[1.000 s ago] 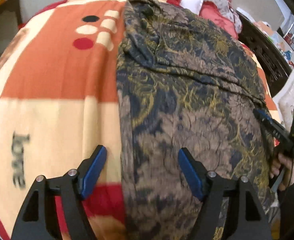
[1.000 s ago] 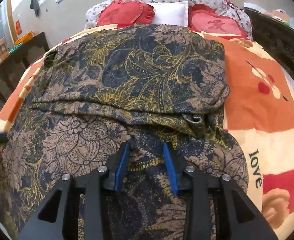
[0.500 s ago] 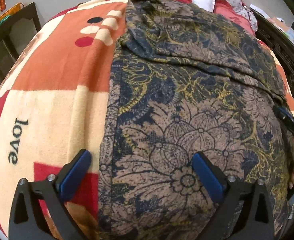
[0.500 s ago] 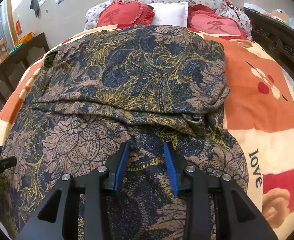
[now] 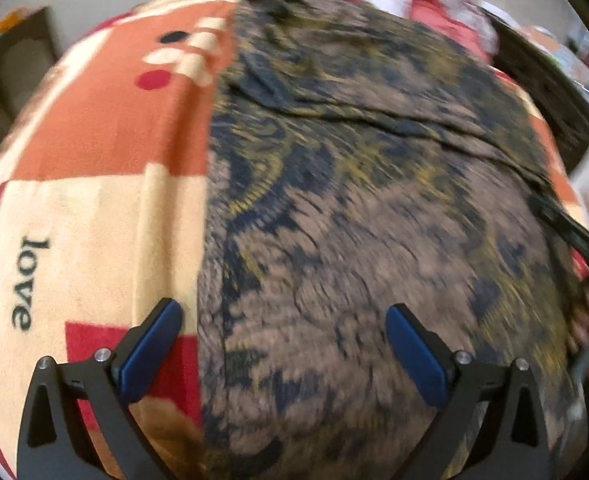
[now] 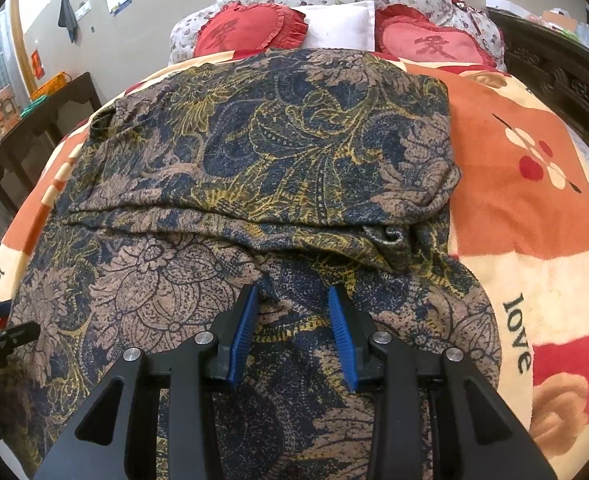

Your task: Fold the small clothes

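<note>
We see the left gripper [image 5: 284, 344] spread wide, shifted back over the garment's [image 6: 254, 184] left edge on the bed [image 6: 534, 208], right gripper [image 6: 293, 332] unchanged, half-open, holding nothing.

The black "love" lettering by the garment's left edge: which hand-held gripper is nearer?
Left. The left hand-held gripper straddles the garment edge beside the lettering. The right hand-held gripper sits across the cloth, far from it.
</note>
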The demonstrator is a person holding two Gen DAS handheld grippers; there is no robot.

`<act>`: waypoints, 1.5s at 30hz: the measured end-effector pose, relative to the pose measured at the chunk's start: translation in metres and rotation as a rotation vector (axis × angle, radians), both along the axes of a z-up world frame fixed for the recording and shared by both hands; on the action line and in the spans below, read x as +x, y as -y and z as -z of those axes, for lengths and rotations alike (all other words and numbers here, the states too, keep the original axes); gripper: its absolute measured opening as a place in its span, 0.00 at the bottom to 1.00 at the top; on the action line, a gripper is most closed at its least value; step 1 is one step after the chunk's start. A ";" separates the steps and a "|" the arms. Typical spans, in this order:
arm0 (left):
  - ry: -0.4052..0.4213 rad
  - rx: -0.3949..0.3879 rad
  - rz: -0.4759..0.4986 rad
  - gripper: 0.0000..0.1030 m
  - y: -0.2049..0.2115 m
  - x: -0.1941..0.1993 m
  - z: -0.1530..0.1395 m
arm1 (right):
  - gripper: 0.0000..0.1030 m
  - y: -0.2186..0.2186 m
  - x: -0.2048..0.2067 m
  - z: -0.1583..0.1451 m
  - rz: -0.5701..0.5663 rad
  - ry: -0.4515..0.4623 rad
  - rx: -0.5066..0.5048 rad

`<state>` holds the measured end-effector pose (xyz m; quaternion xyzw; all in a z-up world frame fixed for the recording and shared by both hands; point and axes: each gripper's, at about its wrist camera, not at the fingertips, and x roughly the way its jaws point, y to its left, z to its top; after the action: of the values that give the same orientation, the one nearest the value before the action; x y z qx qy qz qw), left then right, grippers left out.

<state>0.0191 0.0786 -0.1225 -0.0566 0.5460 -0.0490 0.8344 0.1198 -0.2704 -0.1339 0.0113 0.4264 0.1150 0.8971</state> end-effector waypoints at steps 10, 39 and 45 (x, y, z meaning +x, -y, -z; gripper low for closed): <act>-0.225 -0.622 0.064 0.91 -0.086 -0.046 -0.006 | 0.38 0.002 0.000 0.000 0.001 -0.002 0.024; -0.266 -0.926 0.068 0.82 -0.056 -0.052 0.006 | 0.38 0.004 0.000 -0.001 0.000 -0.001 0.031; -0.281 -0.850 0.123 0.81 -0.051 -0.083 0.005 | 0.38 0.004 -0.001 -0.001 0.001 -0.001 0.032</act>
<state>-0.0643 0.1293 -0.1274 -0.3676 0.5878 -0.3104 0.6503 0.1191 -0.2743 -0.1334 0.0257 0.4248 0.1216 0.8967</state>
